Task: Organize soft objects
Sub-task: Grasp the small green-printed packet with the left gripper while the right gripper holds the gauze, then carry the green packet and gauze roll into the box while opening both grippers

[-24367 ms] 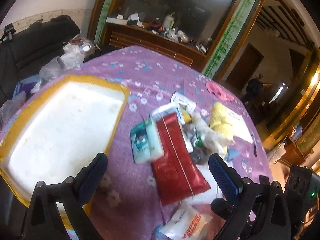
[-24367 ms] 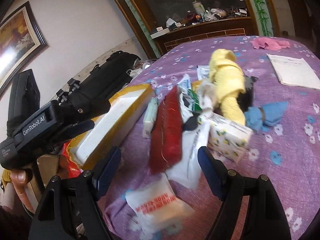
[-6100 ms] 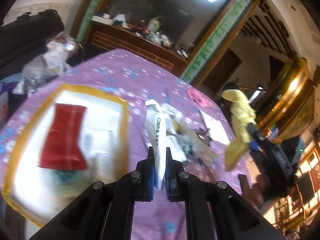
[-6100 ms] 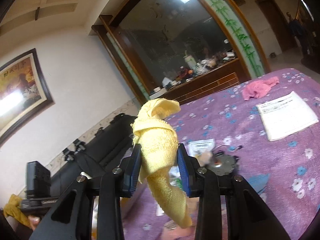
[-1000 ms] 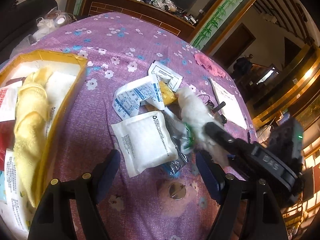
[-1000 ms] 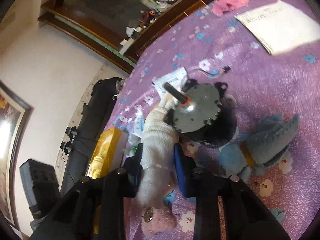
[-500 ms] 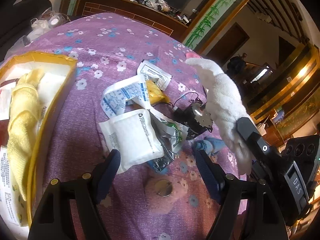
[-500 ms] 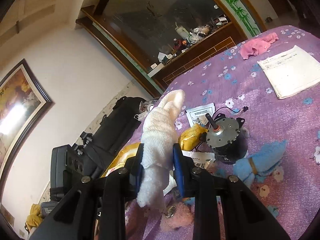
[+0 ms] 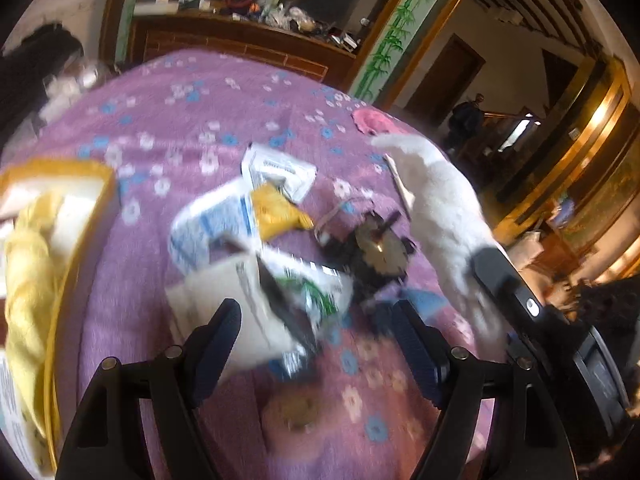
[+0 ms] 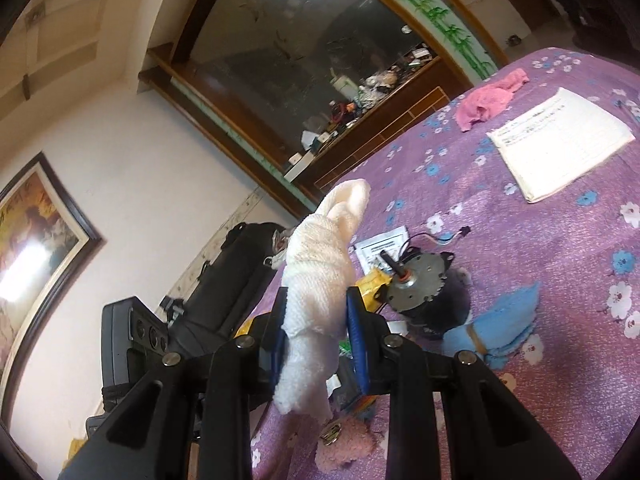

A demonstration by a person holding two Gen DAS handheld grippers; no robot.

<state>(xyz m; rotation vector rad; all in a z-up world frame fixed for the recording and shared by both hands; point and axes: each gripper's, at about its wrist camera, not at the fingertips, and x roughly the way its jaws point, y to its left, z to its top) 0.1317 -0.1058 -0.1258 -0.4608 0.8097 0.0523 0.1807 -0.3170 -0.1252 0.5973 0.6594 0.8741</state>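
Right wrist view: my right gripper point(image 10: 316, 320) is clamped narrow on the white towel point(image 10: 320, 280), rolled and lifted clear above the purple tablecloth point(image 10: 560, 240). Motor point(image 10: 420, 280) sits on the cloth just behind the towel, blue cloth point(image 10: 504, 320) right of the motor, pink rag point(image 10: 486, 98) and paper sheet point(image 10: 560, 144) far beyond it. Left wrist view is blurred: my left gripper point(image 9: 316, 344) stands wide, nothing in it, over the packets point(image 9: 248, 280) left of the motor. Yellow towel point(image 9: 28, 280) lies in the yellow-rimmed tray point(image 9: 80, 168), far left of the motor.
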